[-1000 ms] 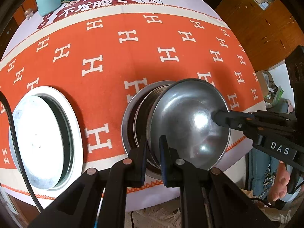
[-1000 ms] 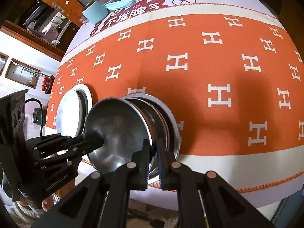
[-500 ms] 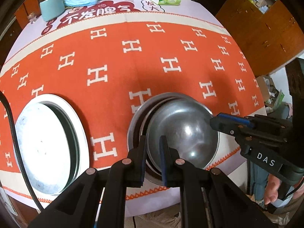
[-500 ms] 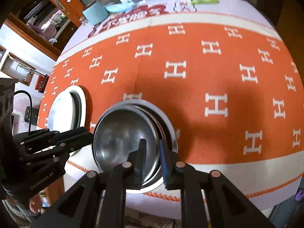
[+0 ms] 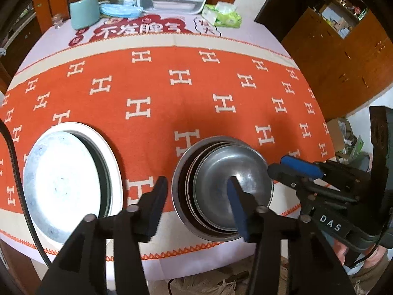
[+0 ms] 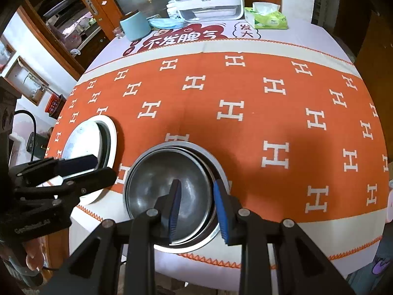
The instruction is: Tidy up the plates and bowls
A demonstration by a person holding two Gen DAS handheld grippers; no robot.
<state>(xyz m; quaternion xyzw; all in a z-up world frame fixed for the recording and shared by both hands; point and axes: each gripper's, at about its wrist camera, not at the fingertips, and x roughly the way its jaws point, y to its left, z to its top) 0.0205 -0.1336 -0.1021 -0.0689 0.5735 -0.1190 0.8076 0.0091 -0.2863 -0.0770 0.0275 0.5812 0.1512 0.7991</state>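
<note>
Bowl [image 5: 233,179]: dull steel, scuffed, nested atop metal stack [image 6: 216,169].

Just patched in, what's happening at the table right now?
A person is stacking metal dishes with two handheld tongs. The top steel bowl now sits nested in the bowl stack near the table's front edge. Both the left tongs and the right tongs have just been opening and grip nothing; their pads stand clear above the bowl's rim. Left of the stack, a metal plate lies on a white plate.
</note>
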